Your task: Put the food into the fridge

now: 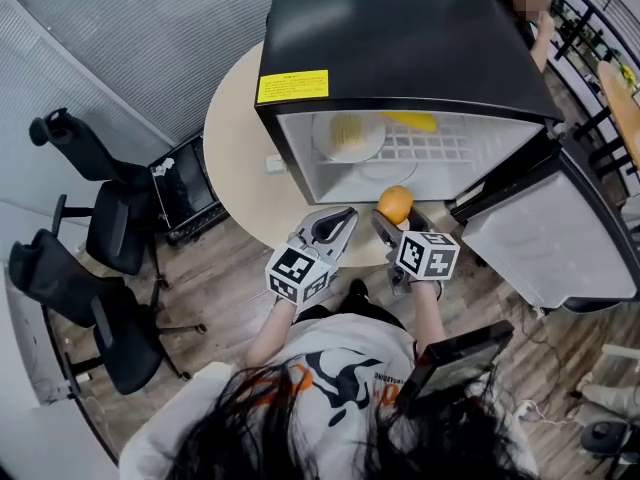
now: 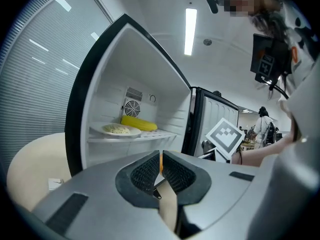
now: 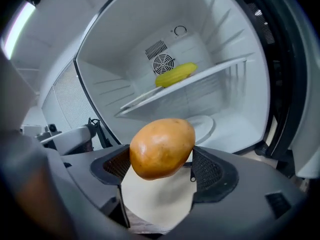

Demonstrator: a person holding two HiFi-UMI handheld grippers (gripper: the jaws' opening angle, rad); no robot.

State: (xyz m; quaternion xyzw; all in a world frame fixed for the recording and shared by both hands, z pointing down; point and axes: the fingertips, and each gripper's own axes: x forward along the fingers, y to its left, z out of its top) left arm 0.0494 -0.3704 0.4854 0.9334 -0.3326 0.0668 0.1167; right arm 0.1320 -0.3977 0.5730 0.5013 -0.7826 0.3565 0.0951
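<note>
Potato gripped by right tool, left tool clenched empty, facing open fridge whose yellow label is unreadable.

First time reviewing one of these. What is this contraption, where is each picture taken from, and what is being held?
No robot here: a person holds a two-jaw gripper in each hand. The head view looks down from a camera on the person's head; the two gripper views ride on the grippers and look along their jaws. A small black fridge stands open on a round table. On its shelf lie a plate of pale food and a long yellow item. The right gripper is shut on a round orange-brown piece of food, just outside the fridge. The left gripper is shut and empty.
</note>
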